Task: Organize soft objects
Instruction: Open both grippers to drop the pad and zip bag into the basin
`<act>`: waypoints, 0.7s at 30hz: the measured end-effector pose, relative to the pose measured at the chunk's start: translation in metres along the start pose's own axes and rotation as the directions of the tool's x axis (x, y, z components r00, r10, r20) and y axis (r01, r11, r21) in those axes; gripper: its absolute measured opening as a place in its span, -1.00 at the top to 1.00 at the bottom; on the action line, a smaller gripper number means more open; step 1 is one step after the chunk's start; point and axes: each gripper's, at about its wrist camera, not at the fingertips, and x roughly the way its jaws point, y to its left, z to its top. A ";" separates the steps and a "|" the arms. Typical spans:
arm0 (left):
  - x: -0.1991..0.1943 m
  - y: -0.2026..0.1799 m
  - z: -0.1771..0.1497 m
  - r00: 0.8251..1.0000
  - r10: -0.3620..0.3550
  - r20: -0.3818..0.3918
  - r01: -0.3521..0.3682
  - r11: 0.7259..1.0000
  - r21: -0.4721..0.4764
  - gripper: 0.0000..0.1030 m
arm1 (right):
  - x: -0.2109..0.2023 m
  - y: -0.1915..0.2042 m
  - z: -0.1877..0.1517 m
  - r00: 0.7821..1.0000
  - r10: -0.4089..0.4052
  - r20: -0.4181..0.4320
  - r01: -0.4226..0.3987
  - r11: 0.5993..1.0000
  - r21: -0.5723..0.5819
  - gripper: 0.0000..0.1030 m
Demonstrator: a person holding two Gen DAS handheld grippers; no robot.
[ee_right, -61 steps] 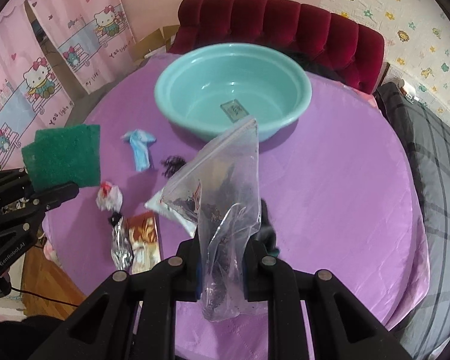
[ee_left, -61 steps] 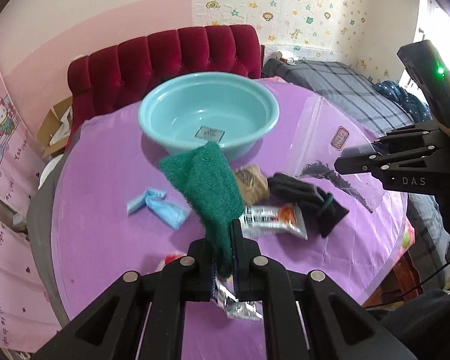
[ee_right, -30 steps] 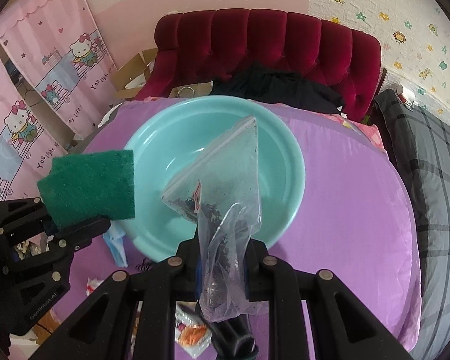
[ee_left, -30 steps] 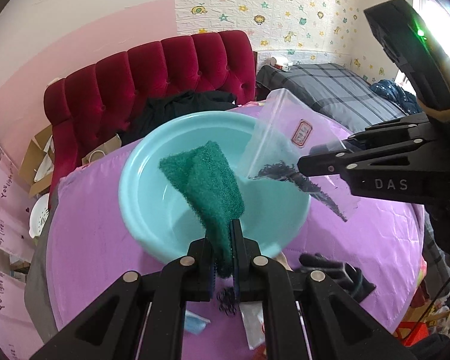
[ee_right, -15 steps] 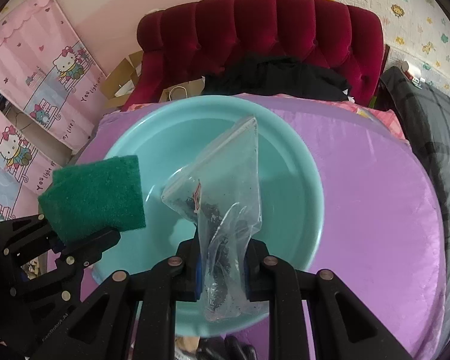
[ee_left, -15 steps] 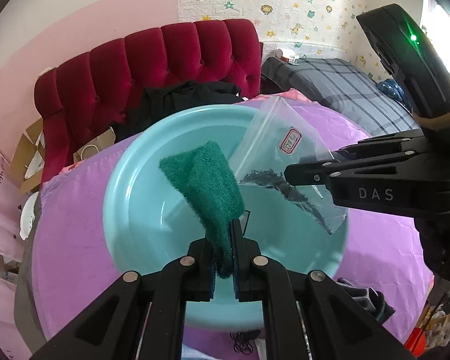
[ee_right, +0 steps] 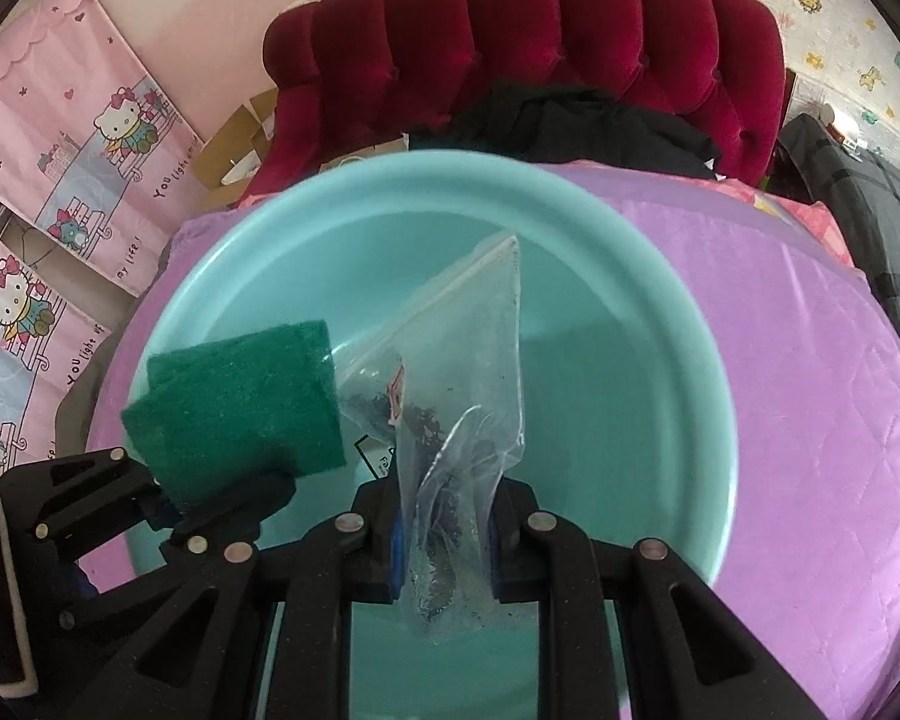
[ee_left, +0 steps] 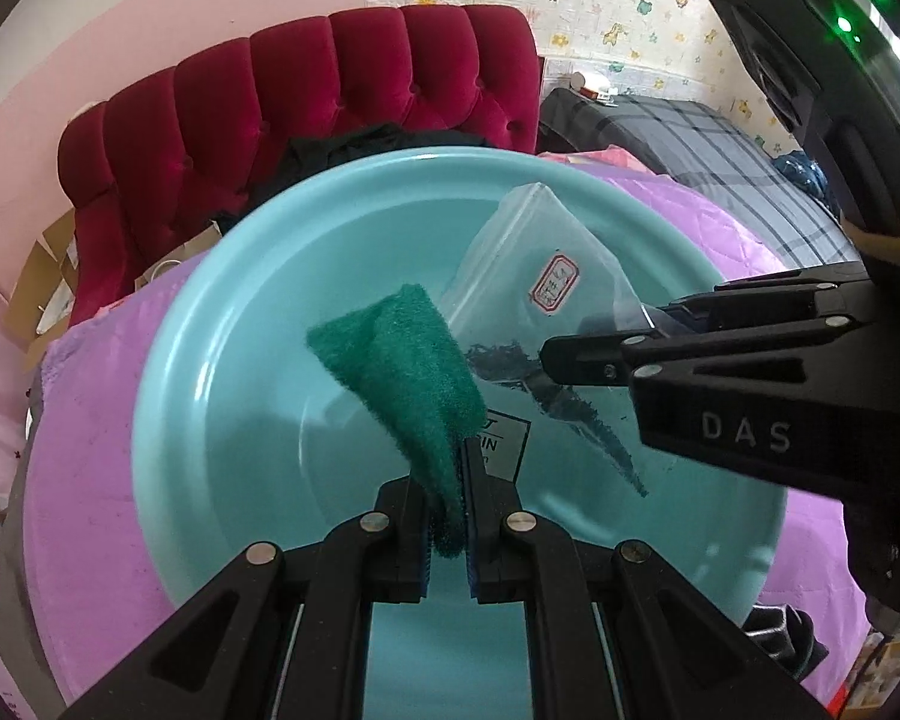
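My left gripper (ee_left: 447,480) is shut on a green scouring pad (ee_left: 402,372) and holds it over the inside of a teal basin (ee_left: 210,312). My right gripper (ee_right: 447,498) is shut on a clear zip bag (ee_right: 462,360) with dark bits inside, also held over the basin (ee_right: 660,312). In the left wrist view the bag (ee_left: 534,288) hangs just right of the pad, with the right gripper (ee_left: 555,354) at its edge. In the right wrist view the pad (ee_right: 240,402) and the left gripper (ee_right: 168,510) are at the lower left.
The basin stands on a round table with a purple cover (ee_right: 810,330). A red tufted chair (ee_left: 306,90) with dark clothes stands behind it. A bed with plaid bedding (ee_left: 690,132) is at the right. Black gloves (ee_left: 780,636) lie near the table's front right.
Both grippers have moved forward from the front of the table to over the basin, carrying the pad and the bag. They now sit lower and closer to the basin's inside.
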 end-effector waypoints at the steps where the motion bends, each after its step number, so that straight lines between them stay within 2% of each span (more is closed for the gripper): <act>1: 0.001 0.000 0.000 1.000 0.004 0.001 -0.004 1.000 0.000 0.83 | 0.003 0.000 0.001 1.000 -0.002 -0.003 0.002 1.000 -0.005 0.59; 4: 0.002 -0.001 0.001 1.000 0.012 0.004 -0.012 1.000 -0.011 0.82 | 0.007 -0.001 0.001 1.000 -0.006 -0.013 0.006 1.000 -0.013 0.58; 6: -0.001 -0.002 0.001 1.000 0.022 0.014 -0.022 1.000 -0.009 0.69 | 0.006 -0.001 0.002 1.000 -0.007 -0.011 0.007 1.000 -0.016 0.54; 7: -0.002 -0.004 0.001 0.999 0.030 0.017 -0.030 1.000 -0.007 0.58 | 0.005 0.000 0.002 1.000 -0.003 -0.008 0.003 1.000 -0.017 0.38; 8: -0.002 -0.004 0.002 0.999 0.036 0.020 -0.036 0.999 -0.007 0.17 | 0.001 0.001 0.002 1.000 -0.006 0.002 0.006 1.000 -0.018 0.12; 9: -0.004 -0.004 0.002 0.999 0.043 0.024 -0.042 0.999 -0.010 -0.40 | -0.001 0.002 0.001 1.000 -0.013 0.011 0.013 1.000 -0.022 0.05; 11: -0.009 -0.003 0.003 0.998 0.054 0.045 -0.054 0.998 -0.022 -0.96 | -0.007 0.006 0.002 0.999 -0.034 0.031 0.036 0.999 -0.041 -0.02; 12: -0.013 -0.003 0.003 0.996 0.064 0.060 -0.062 0.998 -0.028 -1.00 | -0.010 0.008 0.002 0.998 -0.046 0.039 0.048 0.998 -0.049 -0.09; 14: -0.017 -0.004 0.002 0.994 0.081 0.071 -0.078 0.996 -0.035 -1.00 | -0.014 0.011 0.002 0.996 -0.075 0.057 0.078 0.995 -0.062 -0.60; 17: -0.020 -0.004 -0.002 0.993 0.103 0.065 -0.100 0.994 -0.044 -1.00 | -0.021 0.012 0.000 0.991 -0.107 0.079 0.112 0.992 -0.065 -0.95; 21: -0.029 -0.002 -0.009 0.993 0.107 0.051 -0.103 0.992 -0.072 -1.00 | -0.029 0.012 -0.007 0.988 -0.122 0.091 0.129 0.990 -0.065 -1.00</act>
